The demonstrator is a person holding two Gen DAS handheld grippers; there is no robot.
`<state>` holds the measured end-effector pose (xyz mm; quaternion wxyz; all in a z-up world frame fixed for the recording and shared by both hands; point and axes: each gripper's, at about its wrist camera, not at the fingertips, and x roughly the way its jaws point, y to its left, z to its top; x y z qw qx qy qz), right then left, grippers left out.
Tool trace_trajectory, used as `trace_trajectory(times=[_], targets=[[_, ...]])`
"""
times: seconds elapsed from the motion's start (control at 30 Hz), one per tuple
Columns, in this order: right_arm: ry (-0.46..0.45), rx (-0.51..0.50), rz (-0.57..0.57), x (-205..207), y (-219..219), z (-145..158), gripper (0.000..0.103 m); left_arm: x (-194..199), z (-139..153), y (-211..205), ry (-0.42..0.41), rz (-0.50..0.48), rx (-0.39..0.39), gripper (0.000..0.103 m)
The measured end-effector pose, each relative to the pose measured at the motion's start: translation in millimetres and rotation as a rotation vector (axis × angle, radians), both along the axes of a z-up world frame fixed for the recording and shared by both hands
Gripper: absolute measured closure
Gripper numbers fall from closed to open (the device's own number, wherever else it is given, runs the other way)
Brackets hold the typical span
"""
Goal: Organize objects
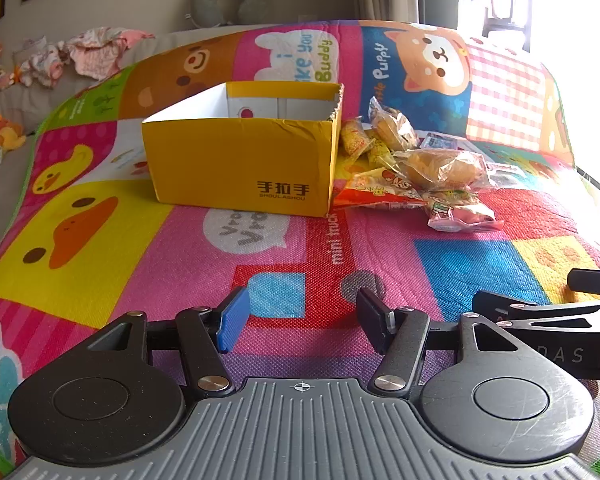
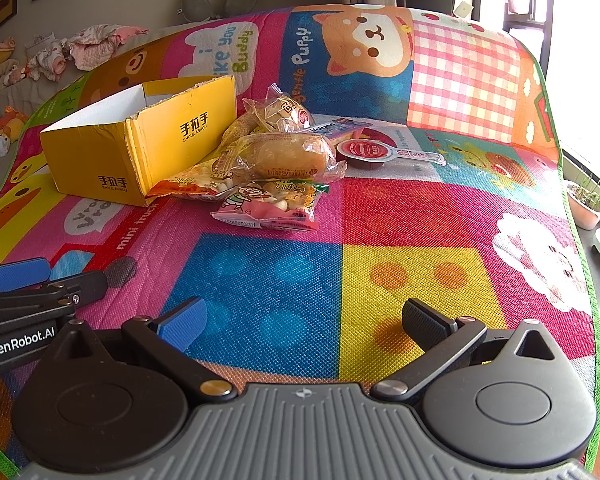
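I see the yellow cardboard box [image 1: 240,164] standing open-topped on the cartoon play mat [image 1: 380,240]; from the left wrist view only its white inner walls show, and I cannot see its floor or tell whether anything lies inside. The snack pile [image 2: 268,164] sits just beside the box's right side, touching its corner: a wrapped bread roll [image 2: 288,158] on top, an orange snack packet [image 2: 188,188] against the box, a pink candy bag [image 2: 268,208] nearest me, and a small red-lidded sauce cup [image 2: 366,152] at the pile's far right edge.

My left gripper [image 1: 304,320] hangs low over the mat with its fingers spread apart and nothing between them. My right gripper [image 2: 300,324] is likewise spread wide and holds nothing, close beside the left one. Between both tools and the pile lies bare mat. The mat's green edge [image 2: 580,240] runs down my right, with a potted plant [image 2: 586,204] beyond it.
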<state>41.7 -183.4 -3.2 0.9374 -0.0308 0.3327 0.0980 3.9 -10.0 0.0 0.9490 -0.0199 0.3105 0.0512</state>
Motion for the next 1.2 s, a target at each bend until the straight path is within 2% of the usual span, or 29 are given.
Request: trace_trajectory(times=[1.2], targets=[[-0.001, -0.001, 0.000, -0.1, 0.1, 0.1, 0.000, -0.8, 0.1, 0.6, 0.000, -0.004, 0.000, 0.038]])
